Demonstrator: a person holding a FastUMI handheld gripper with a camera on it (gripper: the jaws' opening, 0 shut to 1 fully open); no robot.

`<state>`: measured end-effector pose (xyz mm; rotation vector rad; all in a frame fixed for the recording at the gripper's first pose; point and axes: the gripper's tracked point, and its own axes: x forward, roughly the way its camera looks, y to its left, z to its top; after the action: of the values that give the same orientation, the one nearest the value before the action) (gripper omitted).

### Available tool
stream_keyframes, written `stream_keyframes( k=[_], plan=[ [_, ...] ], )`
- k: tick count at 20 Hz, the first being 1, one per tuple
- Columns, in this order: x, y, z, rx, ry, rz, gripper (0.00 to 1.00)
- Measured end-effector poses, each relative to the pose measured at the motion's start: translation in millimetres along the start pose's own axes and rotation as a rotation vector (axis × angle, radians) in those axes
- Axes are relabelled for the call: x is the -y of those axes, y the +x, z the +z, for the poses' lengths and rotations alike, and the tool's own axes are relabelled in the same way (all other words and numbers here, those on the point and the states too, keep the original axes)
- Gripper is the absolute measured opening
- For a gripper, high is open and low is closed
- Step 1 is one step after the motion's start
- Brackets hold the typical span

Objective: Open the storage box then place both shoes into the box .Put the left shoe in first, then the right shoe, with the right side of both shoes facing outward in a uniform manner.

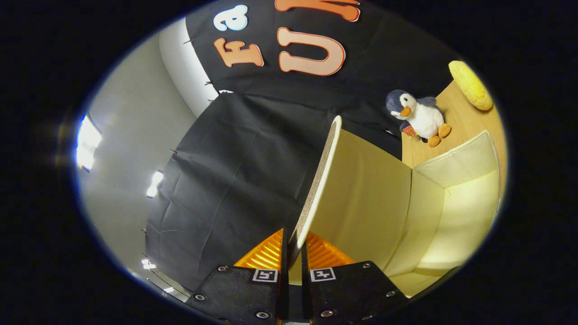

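Your gripper (pixel 294 250) sits at the bottom centre of the frame, its jaws pinching the edge of the storage box lid (pixel 361 189), one finger on each face. The lid stands raised, running up toward the middle of the frame. To its right, the storage box (pixel 456 216) lies open. At upper right, a plush penguin (pixel 417 116) and a yellow cushion (pixel 470 85) rest on the wooden table (pixel 460 122).

Likely a staged recording booth, black cloth wall (pixel 244 171), wooden table (pixel 456 122), penguin toy (pixel 417 117)
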<state>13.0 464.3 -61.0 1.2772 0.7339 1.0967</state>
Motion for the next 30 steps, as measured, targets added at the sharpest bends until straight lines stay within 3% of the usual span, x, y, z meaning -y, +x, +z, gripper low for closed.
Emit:
stream_keyframes(
  k=[5, 8, 12, 15, 18, 22, 30],
  plan=[
    [8, 65, -32, -0.067, -0.046, -0.113, 0.13],
    [19, 100, -46, -0.105, -0.010, -0.187, 0.13],
    [42, 126, -65, -0.152, 0.017, -0.274, 0.11],
    [61, 123, -75, -0.187, 0.017, -0.386, 0.14],
    [65, 116, -71, -0.187, -0.038, -0.389, 0.37],
    [58, 73, -56, -0.158, -0.141, -0.413, 0.56],
    [57, -45, 2, -0.042, -0.381, -0.521, 0.83]
  ],
)
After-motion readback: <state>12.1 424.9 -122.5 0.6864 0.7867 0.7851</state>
